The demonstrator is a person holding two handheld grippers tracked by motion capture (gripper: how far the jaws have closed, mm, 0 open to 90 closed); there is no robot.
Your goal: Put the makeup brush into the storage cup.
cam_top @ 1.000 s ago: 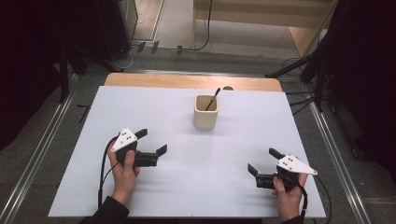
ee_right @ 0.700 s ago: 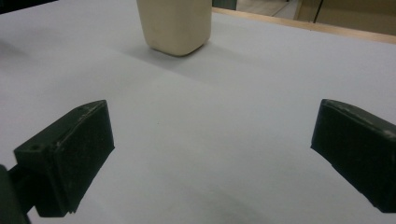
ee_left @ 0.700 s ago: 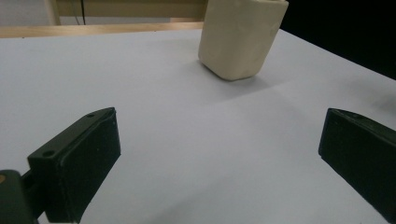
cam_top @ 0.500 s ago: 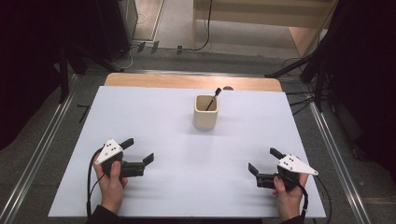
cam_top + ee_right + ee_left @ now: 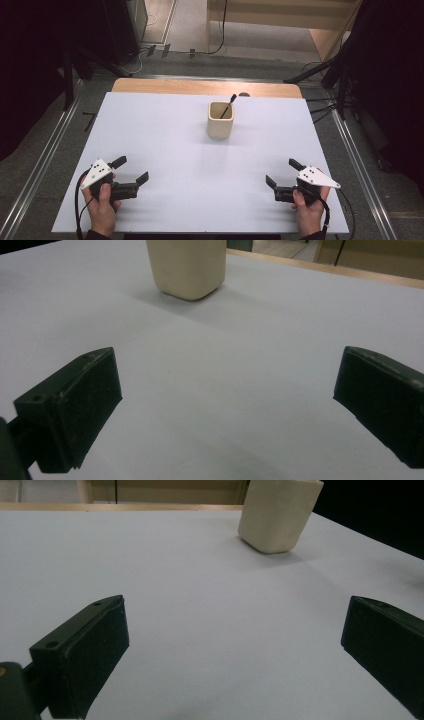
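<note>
A: Where does the work stand?

B: Both your grippers hold nothing. The left gripper (image 5: 134,170) has its jaws wide apart over bare tabletop, and so does the right gripper (image 5: 280,172).

A: And the cream cup (image 5: 220,120)?

B: Upright, well ahead of both jaw pairs, roughly between their lines. A dark thin utensil (image 5: 229,104) leans inside it; the cup (image 5: 278,515) looks untouched.

A: So what's left?

B: I'd judge nearly everything: you have yet to reach it.
</note>
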